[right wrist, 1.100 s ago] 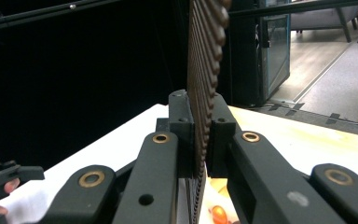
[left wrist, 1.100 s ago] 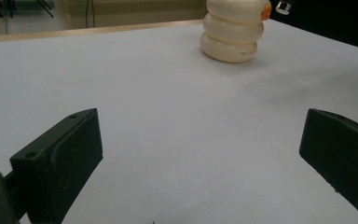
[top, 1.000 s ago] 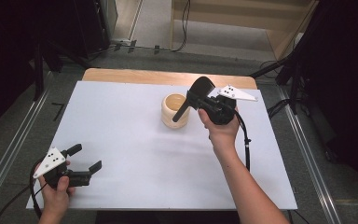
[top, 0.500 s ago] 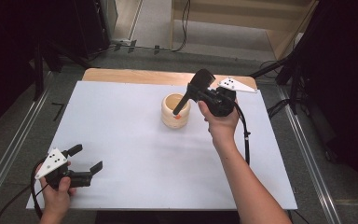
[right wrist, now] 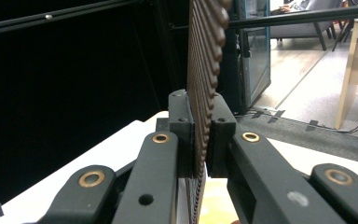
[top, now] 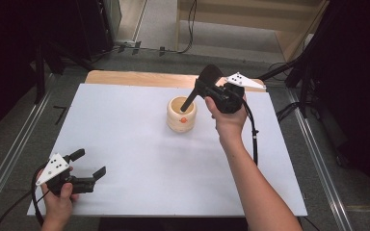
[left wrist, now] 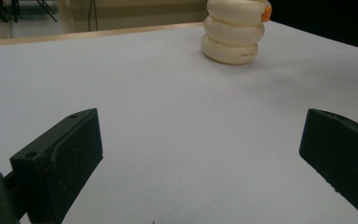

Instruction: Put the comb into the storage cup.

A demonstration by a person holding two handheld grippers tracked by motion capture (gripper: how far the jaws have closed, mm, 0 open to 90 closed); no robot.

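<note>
right gripper (top: 207, 89): clamped tight on a dark, flat ribbed utensil (top: 195, 94), its jaws pressed against both faces of the piece, as the right gripper view showed.
utensil: slanted down and to the left from the gripper, its lower end inside the mouth of the cream ringed cup (top: 181, 115); its broad upper end stood above the jaws.
cup: upright on the white surface (top: 135, 144), toward the far middle, with a small orange spot (top: 183, 120) on its near side.
key relation: the cup lay directly below and just left of the right gripper, along the utensil's long axis; the right hand was by far the nearer one.
left gripper (top: 89, 166): jaws spread wide and holding nothing, low over the near left corner of the surface, well apart from the cup, which it faced.
change: a second before, the right gripper sat slightly nearer the cup; the orange spot was not visible then. the left gripper had barely moved.
</note>
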